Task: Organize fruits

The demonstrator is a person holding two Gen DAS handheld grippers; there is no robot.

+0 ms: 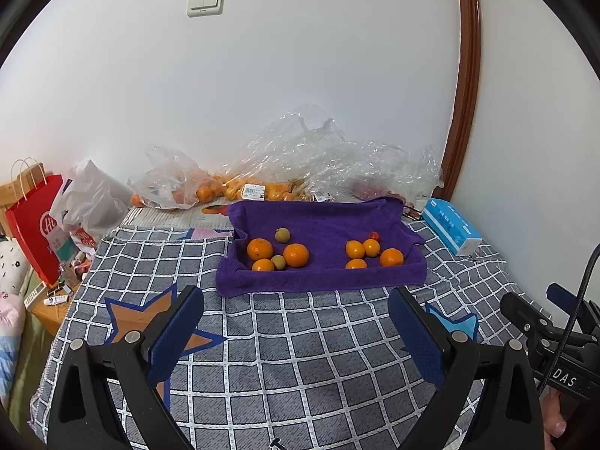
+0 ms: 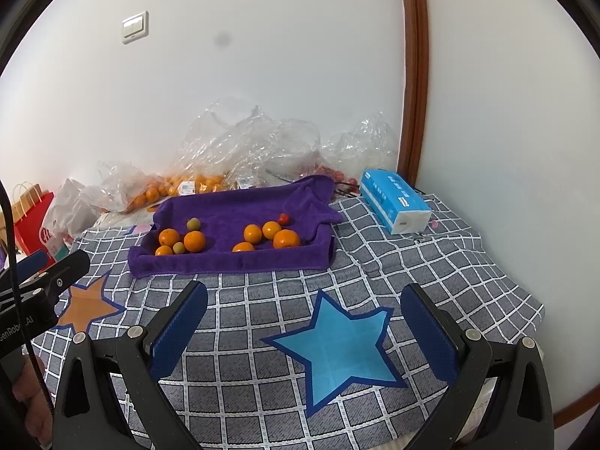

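While both tools hang above the checked cloth (image 1: 300, 341), we note the left gripper (image 1: 296, 322) with its jaws spread wide and nothing between the blue pads (image 1: 176, 330). We see the right gripper (image 2: 303, 322) equally wide apart and empty, over a blue star (image 2: 337, 348) printed on the cloth. Ahead of both lies the purple towel (image 1: 322, 225), its edges turned up like a shallow tray. On it we count two clusters, well apart. The left cluster (image 1: 277, 253) has three oranges and two small greenish fruits, mostly touching. The right cluster (image 1: 371, 253) has four oranges and one small red fruit (image 1: 373, 235) just behind them. Behind the towel, against the wall, we log clear plastic bags (image 1: 300, 157) holding more oranges. A blue tissue pack (image 1: 450, 230) sits to the towel's right; a red paper bag (image 1: 35, 225) stands far left.
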